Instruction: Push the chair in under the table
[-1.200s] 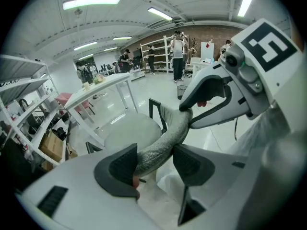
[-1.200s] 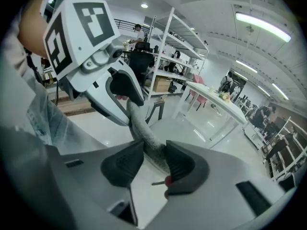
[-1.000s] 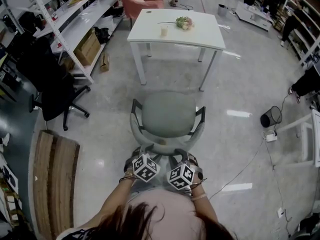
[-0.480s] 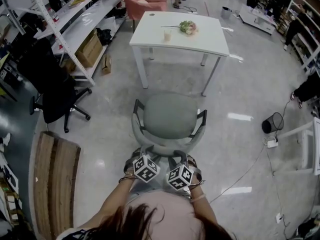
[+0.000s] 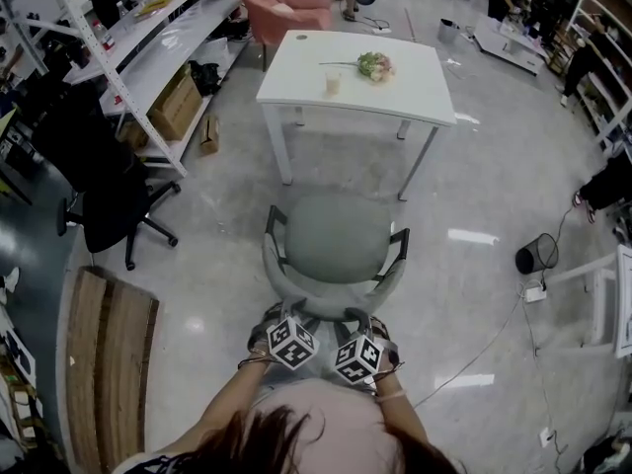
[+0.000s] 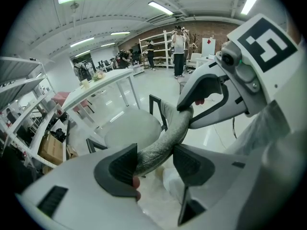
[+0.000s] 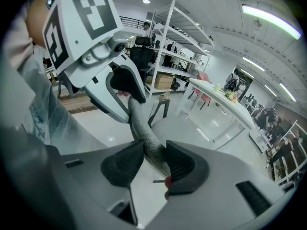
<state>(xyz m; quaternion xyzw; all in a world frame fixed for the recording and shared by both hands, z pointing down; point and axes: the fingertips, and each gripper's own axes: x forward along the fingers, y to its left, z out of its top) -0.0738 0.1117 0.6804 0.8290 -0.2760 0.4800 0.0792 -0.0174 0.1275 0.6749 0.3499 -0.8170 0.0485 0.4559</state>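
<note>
A grey-green chair (image 5: 334, 237) with black armrests stands on the shiny floor, facing a white table (image 5: 296, 72) a short way beyond it. Both grippers hold the top rim of its padded backrest (image 6: 158, 145). My left gripper (image 6: 156, 164) is shut on the rim's left part, with the fabric pressed between its dark pads. My right gripper (image 7: 153, 164) is shut on the right part of the backrest (image 7: 144, 138). In the head view the marker cubes of the left gripper (image 5: 284, 326) and the right gripper (image 5: 361, 336) sit side by side behind the chair; the jaws are hidden there.
On the table lie a bunch of flowers (image 5: 373, 64) and a small cup (image 5: 333, 84). A black office chair (image 5: 109, 200), a shelf rack (image 5: 148, 47) and a wooden pallet (image 5: 104, 363) are at the left. A pink armchair (image 5: 286, 3) stands behind the table. A black bin (image 5: 536, 255) and cables lie at the right.
The chair and both grippers have moved forward together, and the gap between the seat and the table's front edge has narrowed. Both grips on the backrest are unchanged.
</note>
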